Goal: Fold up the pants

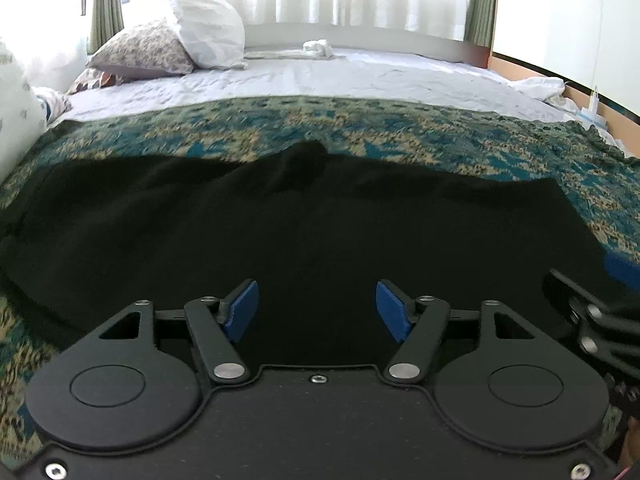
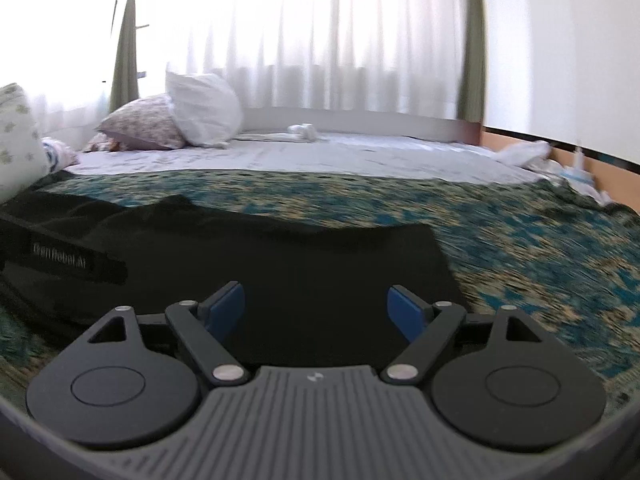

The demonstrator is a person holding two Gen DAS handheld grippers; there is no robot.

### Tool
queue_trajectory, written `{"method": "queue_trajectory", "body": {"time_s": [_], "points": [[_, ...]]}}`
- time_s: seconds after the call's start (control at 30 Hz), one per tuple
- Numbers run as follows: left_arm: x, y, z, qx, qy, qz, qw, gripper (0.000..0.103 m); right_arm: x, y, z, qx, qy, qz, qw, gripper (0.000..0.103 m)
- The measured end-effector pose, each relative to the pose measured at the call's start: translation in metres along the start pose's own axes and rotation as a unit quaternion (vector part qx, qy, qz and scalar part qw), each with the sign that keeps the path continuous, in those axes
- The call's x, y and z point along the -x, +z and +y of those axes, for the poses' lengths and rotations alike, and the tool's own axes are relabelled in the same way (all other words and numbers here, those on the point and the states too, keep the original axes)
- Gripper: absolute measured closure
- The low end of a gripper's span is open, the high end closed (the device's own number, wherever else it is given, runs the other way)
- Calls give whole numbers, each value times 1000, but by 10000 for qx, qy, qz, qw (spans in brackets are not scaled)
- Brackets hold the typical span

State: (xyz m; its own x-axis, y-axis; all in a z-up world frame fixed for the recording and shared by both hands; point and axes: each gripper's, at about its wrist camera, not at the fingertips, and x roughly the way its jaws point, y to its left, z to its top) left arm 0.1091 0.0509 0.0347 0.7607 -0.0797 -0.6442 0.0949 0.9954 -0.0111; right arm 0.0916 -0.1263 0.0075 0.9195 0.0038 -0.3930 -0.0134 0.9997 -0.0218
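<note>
Black pants (image 1: 248, 224) lie spread across a teal and beige patterned blanket (image 1: 400, 136) on the bed. A small fold of cloth sticks up at their far edge. My left gripper (image 1: 316, 308) is open and empty, just above the near part of the pants. The right gripper shows at the left wrist view's right edge (image 1: 580, 312). In the right wrist view the pants (image 2: 320, 264) fill the left and middle, with their right edge near the centre. My right gripper (image 2: 316, 312) is open and empty over that right end. The left gripper's black body (image 2: 60, 260) shows at the left.
Past the blanket lies a white sheet (image 1: 320, 76) with a white pillow (image 1: 208, 32), a floral pillow (image 1: 144, 52) and a small white bundle (image 1: 318, 47). Crumpled white cloth (image 1: 540, 86) lies at the right wall. Curtains (image 2: 304, 40) hang behind the bed.
</note>
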Motion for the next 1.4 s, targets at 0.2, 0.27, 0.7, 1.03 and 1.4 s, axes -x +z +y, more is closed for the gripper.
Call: {"method": "queue_trajectory", "body": {"time_s": [0.2, 0.27, 0.7, 1.03, 1.4], "points": [[5, -24, 3, -316, 39, -43, 9995, 38, -7, 7, 38, 366, 276, -25, 9989, 14], [5, -22, 9, -149, 7, -13, 9999, 38, -8, 8, 46, 428, 215, -41, 9988, 14], [44, -7, 95, 673, 439, -557, 9952, 16, -19, 16, 67, 331, 496, 100, 9982, 13], [27, -8, 184, 1535, 1342, -575, 9773, 4, -45, 5, 104, 691, 478, 610, 9946, 11], [-26, 0, 264, 2796, 1674, -272, 9450, 0, -57, 1, 89, 187, 635, 844, 9942, 4]]}}
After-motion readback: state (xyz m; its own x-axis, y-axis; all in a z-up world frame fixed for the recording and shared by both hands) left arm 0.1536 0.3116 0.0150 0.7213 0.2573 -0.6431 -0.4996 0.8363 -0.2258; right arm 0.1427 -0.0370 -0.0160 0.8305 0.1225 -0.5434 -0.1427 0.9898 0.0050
